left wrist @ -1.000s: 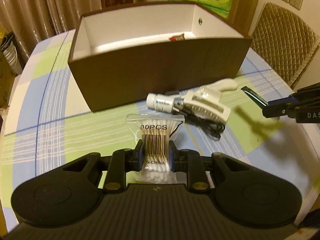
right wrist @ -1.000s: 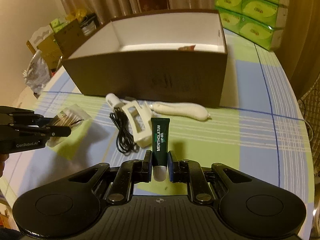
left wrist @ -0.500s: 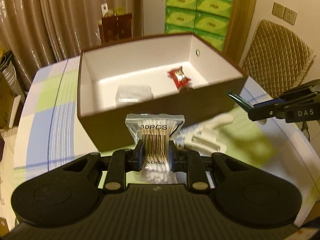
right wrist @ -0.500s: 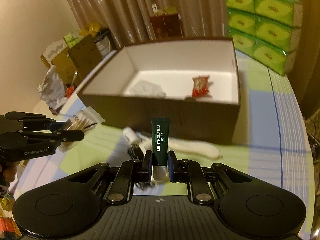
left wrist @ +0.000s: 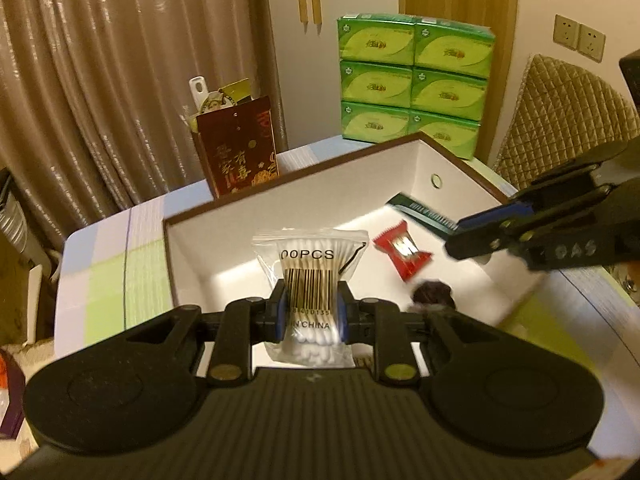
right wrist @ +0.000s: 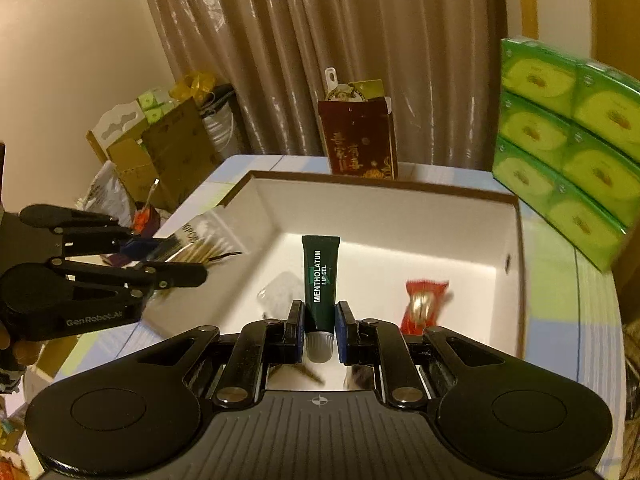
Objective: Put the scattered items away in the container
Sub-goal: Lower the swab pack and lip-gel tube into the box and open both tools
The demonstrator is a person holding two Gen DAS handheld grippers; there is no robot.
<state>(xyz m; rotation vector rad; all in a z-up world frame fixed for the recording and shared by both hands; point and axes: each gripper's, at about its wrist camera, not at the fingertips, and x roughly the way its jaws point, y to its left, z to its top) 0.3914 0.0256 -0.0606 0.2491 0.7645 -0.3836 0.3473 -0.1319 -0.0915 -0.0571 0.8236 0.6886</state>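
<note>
left gripper clamps a clear cotton-swab bag, right gripper a dark green lip-gel tube; brown white-lined box beneath both.

Printed texts: "00PCS" and "IN CHINA" on the clear plastic bag of cotton swabs; "MENTHOLATUM LIP GEL" on the dark green tube; "GenRobot.AI" on the black left gripper.

- The left wrist view looks forward along the left claw, from above the near edge of the box, close, down into it.
- The right wrist view looks along the right claw, from the same near side, also close.
- Both views share the box inside, the red packet, the curtain and the green packs; each sees the other claw.
</note>
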